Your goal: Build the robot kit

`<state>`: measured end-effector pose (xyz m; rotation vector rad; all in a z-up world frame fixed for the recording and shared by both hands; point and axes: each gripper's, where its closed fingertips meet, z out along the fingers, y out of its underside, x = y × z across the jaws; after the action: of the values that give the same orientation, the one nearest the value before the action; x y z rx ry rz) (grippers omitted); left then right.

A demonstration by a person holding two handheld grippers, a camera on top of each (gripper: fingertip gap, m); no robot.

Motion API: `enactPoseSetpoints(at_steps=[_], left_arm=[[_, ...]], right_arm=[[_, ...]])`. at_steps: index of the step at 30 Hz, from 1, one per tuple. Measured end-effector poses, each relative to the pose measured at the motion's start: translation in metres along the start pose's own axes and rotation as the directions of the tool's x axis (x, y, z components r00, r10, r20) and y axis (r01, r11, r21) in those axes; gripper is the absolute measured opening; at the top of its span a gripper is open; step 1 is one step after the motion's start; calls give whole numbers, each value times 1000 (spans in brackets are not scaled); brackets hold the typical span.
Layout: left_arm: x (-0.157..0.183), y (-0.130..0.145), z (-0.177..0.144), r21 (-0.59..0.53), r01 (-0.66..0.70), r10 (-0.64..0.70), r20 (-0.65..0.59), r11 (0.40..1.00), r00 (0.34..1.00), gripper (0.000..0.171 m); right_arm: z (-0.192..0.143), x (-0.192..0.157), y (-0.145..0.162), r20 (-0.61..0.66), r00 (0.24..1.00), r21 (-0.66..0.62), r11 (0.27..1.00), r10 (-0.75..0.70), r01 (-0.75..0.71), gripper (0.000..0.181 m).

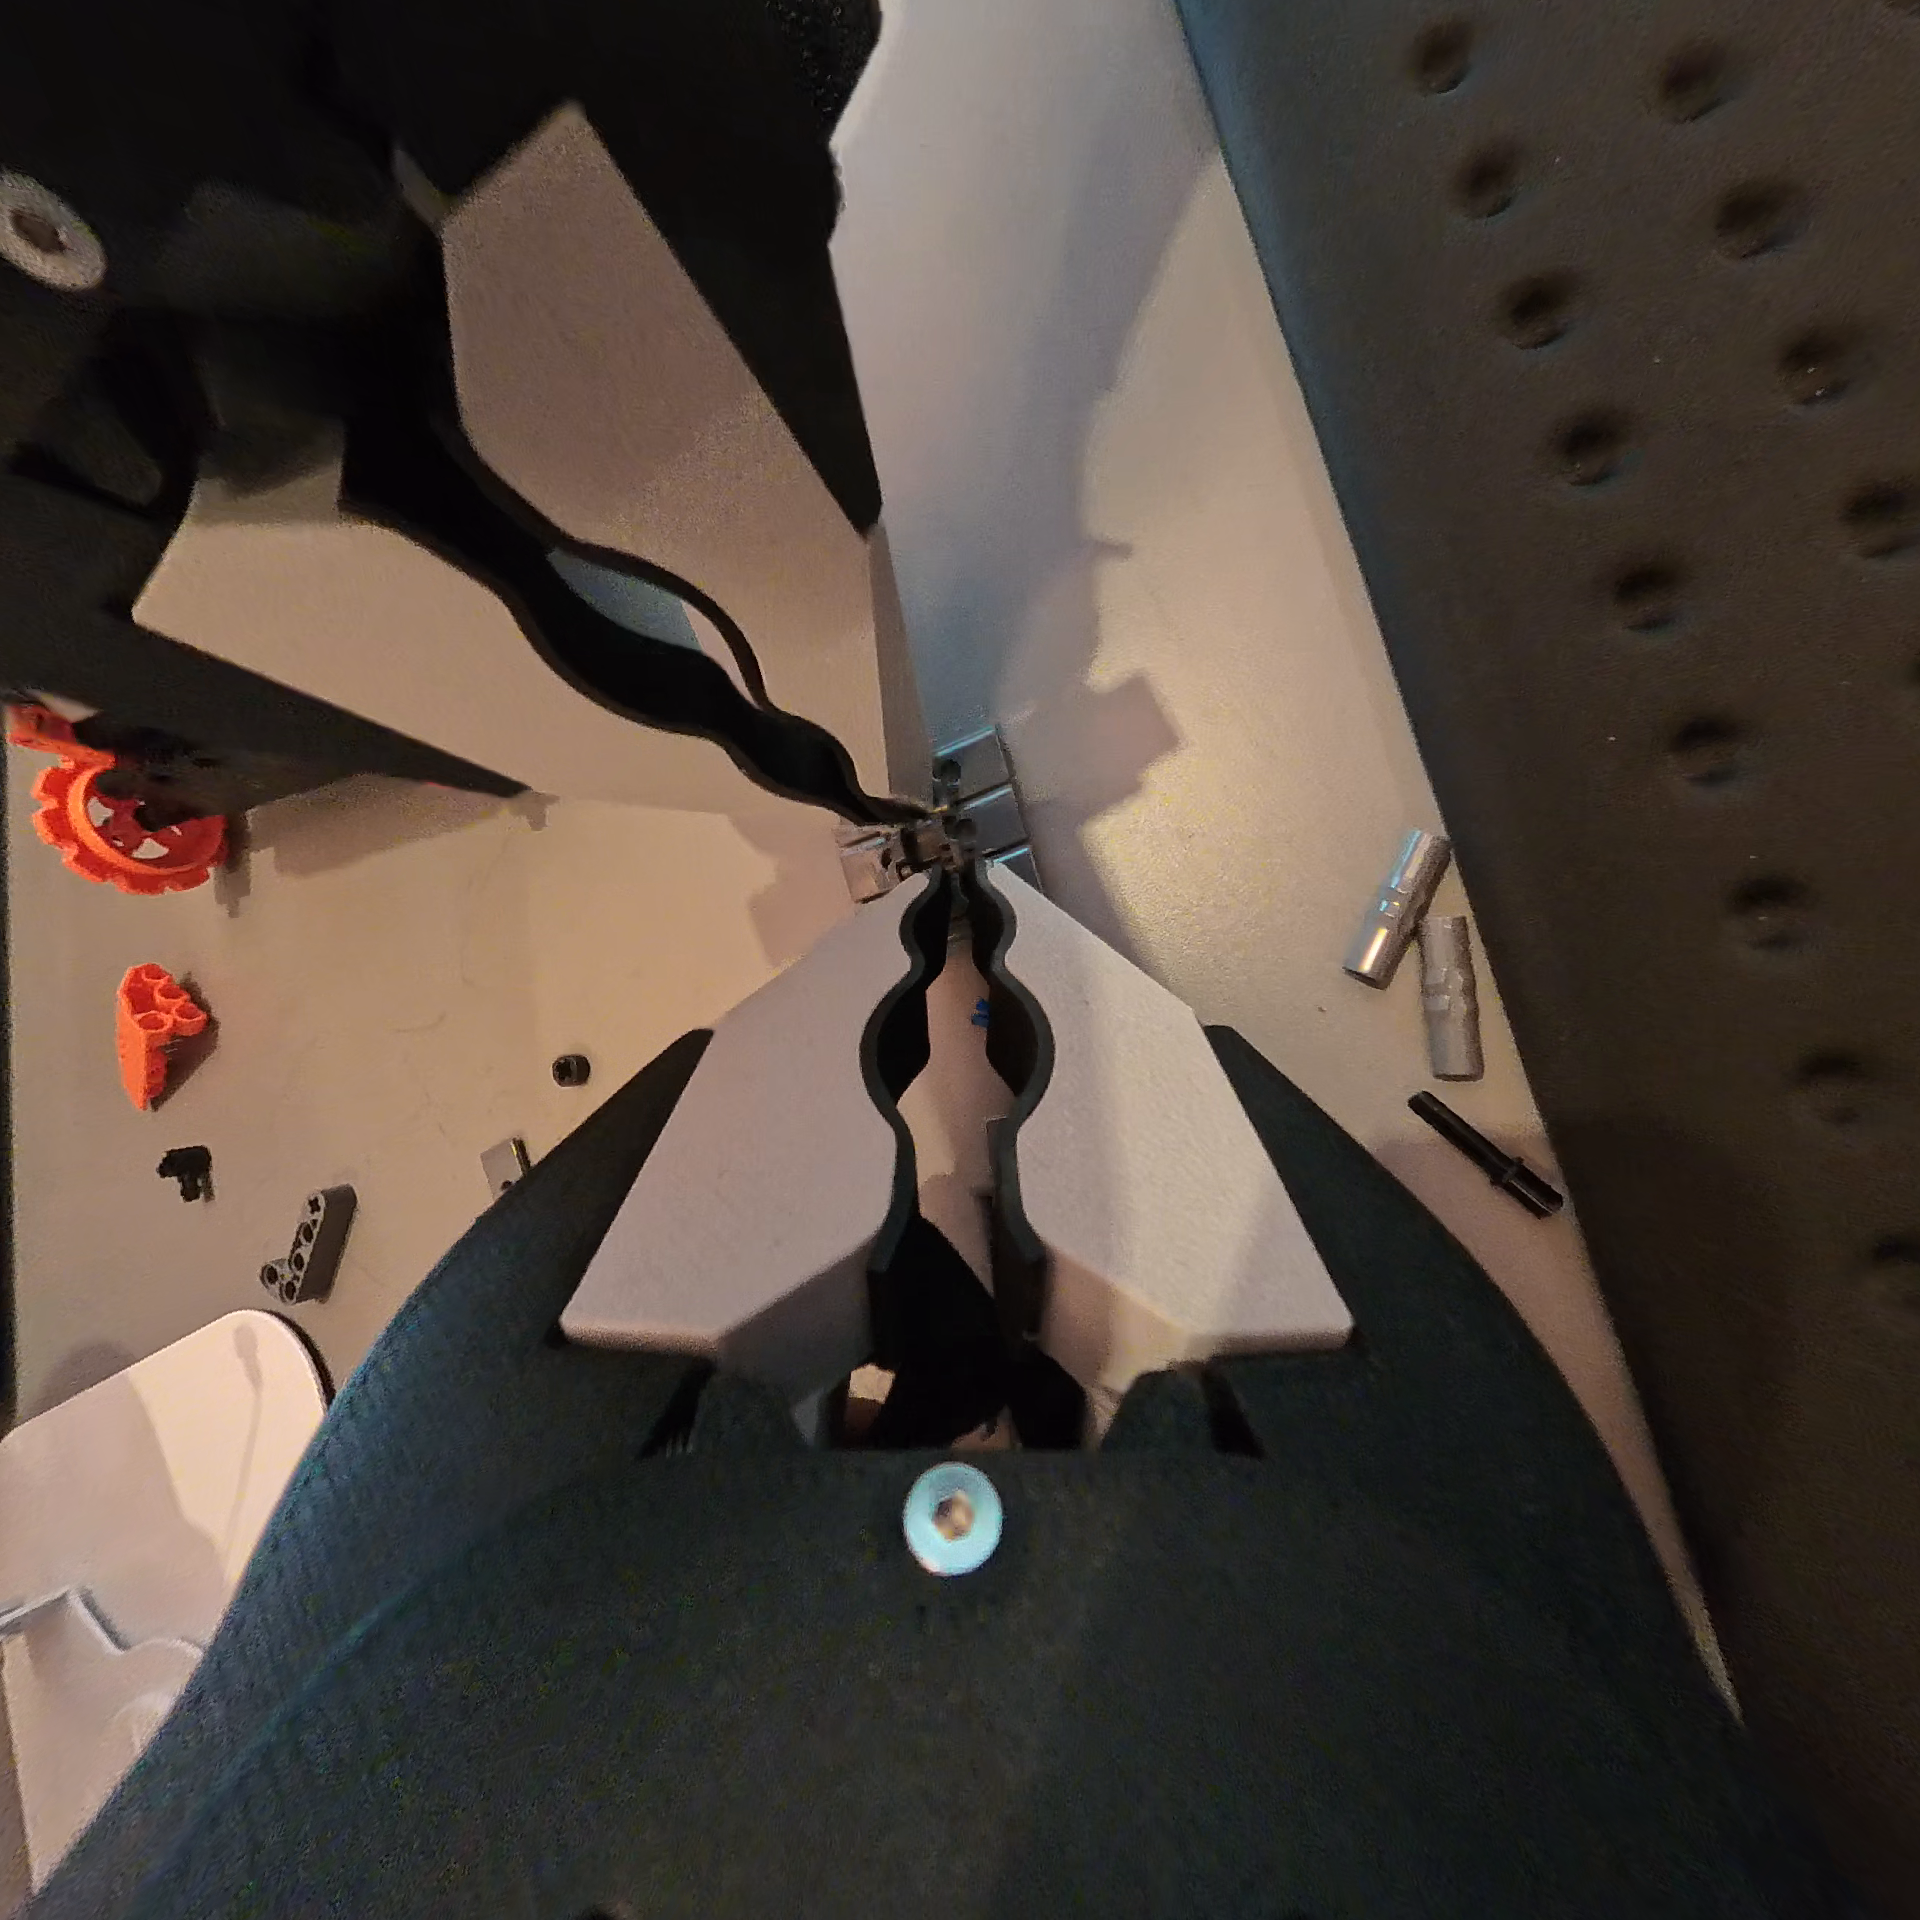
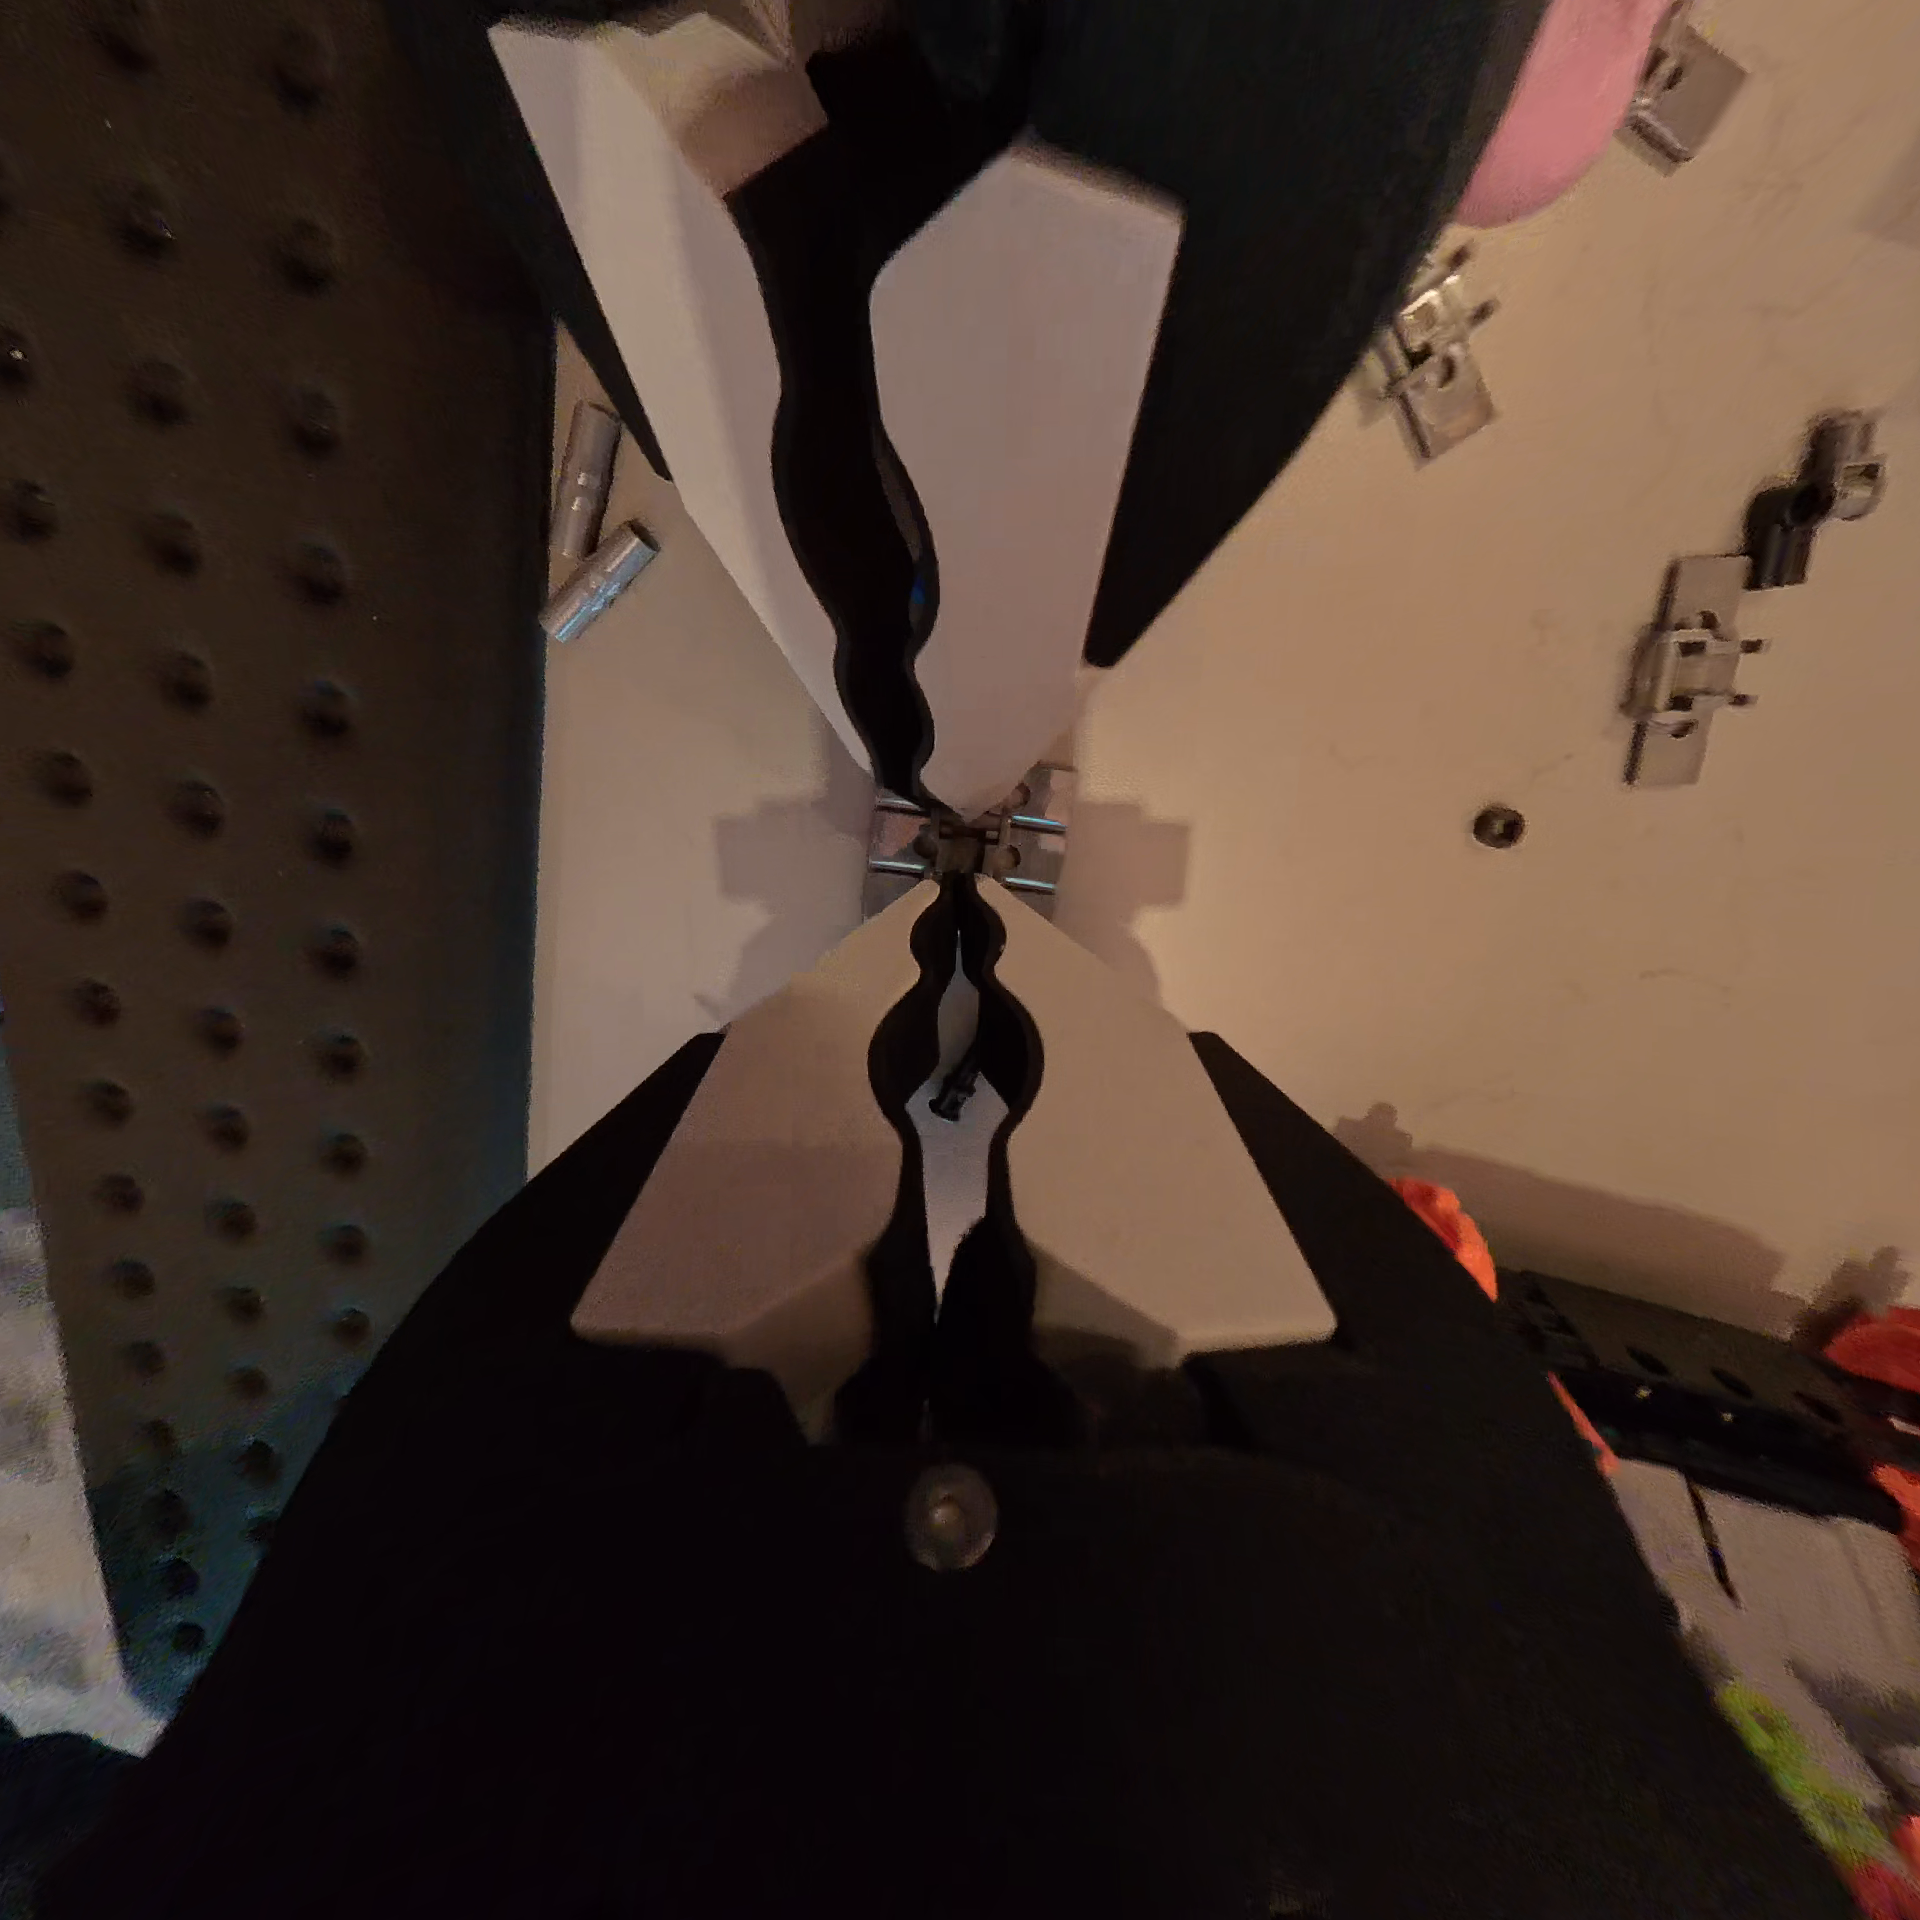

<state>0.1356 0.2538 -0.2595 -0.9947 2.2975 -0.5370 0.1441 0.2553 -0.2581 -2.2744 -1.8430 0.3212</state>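
Both grippers, left (image 1: 954, 878) and right (image 2: 954, 883), pinch one small grey block assembly (image 1: 961, 821) between nearly closed tips. We judge uneven pulling could snap it loose.

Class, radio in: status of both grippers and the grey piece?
Left gripper and right gripper both shut on grey piece, tip to tip. Loose parts lie apart.

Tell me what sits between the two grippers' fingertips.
A small grey building-block assembly sits there, pinched between the left gripper and the right gripper from opposite sides. Both wrist views show it.
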Motion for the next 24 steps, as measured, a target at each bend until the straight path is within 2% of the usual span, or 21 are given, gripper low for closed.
enactPoseSetpoints(at_steps=[3,4,7,9,11,15,20,22,24], left_arm=[[-1,1,-1,7,9,-9,1,1000,1000,3],[-4,3,-2,3,14,-14,10,1000,1000,4],[-13,5,-14,11,63,-64,27,998,998,23],[-17,7,-31,17,114,-115,19,993,993,24],[-29,15,-51,13,148,-148,73,989,986,27],[-34,53,-73,-104,222,-207,138,970,969,30],[-38,73,-62,-186,269,-237,179,945,955,29],[-32,75,-56,-228,296,-266,152,927,952,28],[-37,82,-52,-268,299,-253,196,916,948,25]], right_arm=[[-8,3,-5,-70,997,90,996,23,-17,0],[-15,6,-7,-90,995,137,990,38,-26,8],[-32,11,-10,-122,989,250,967,78,-46,8],[-41,15,-7,-150,984,284,957,96,-51,8],[-40,15,-6,-153,983,296,954,106,-56,12],[-24,11,0,-155,983,270,961,99,-54,17],[-20,9,3,-148,981,294,953,124,-76,13],[-21,9,3,-147,980,309,948,131,-80,12],[-21,9,4,-151,979,316,945,138,-84,11]])
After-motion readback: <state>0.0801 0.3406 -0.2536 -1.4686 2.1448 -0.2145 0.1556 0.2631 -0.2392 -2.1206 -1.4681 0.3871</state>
